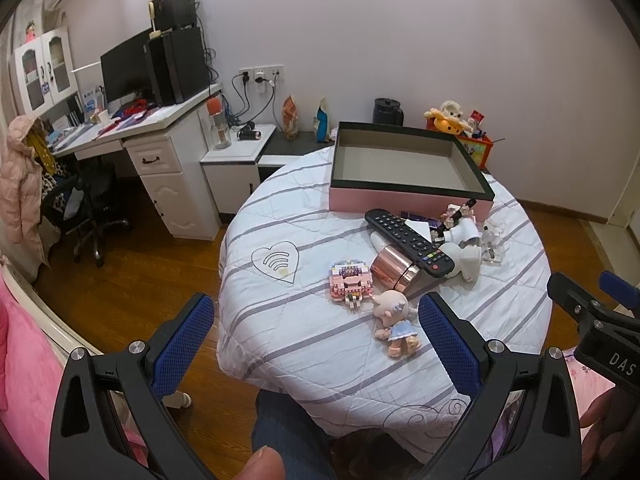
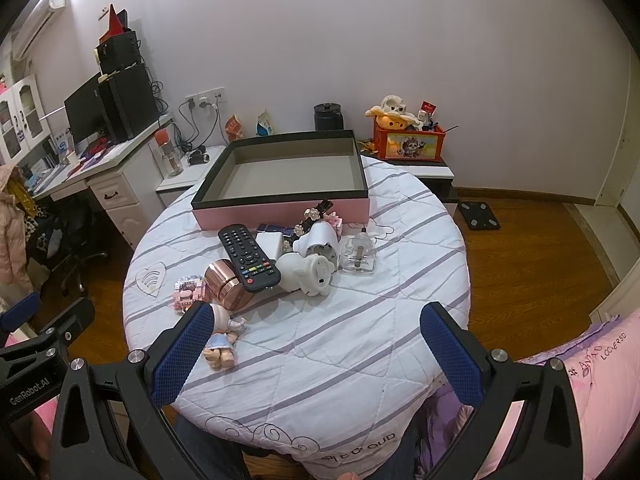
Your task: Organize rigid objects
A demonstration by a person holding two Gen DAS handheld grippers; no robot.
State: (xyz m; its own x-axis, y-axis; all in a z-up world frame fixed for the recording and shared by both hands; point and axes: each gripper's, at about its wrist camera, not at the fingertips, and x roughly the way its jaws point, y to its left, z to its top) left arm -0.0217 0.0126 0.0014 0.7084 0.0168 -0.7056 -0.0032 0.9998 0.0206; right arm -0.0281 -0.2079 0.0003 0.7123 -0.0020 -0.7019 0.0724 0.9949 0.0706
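Note:
A round table (image 1: 320, 344) (image 2: 360, 320) under a white striped quilt holds a pink box with a dark rim (image 1: 404, 196) (image 2: 280, 212), open and empty. In front of it lie a black remote (image 1: 408, 242) (image 2: 248, 256), a rose-gold cylinder (image 1: 394, 270) (image 2: 226, 282), a pink brick model (image 1: 351, 284) (image 2: 186, 292), a small doll (image 1: 394, 320) (image 2: 222, 340), white plug-like pieces (image 1: 464, 248) (image 2: 312, 260) and a clear bottle (image 2: 358, 254). My left gripper (image 1: 316, 336) is open over the table's near left edge. My right gripper (image 2: 316, 344) is open above the near side, empty.
A white desk (image 1: 160, 132) with monitor and black towers stands to the left, an office chair (image 1: 88, 208) beside it. A red toy crate (image 2: 408, 140) and black kettle (image 2: 328, 116) sit behind the table. Pink bedding (image 2: 592, 380) lies at the near right.

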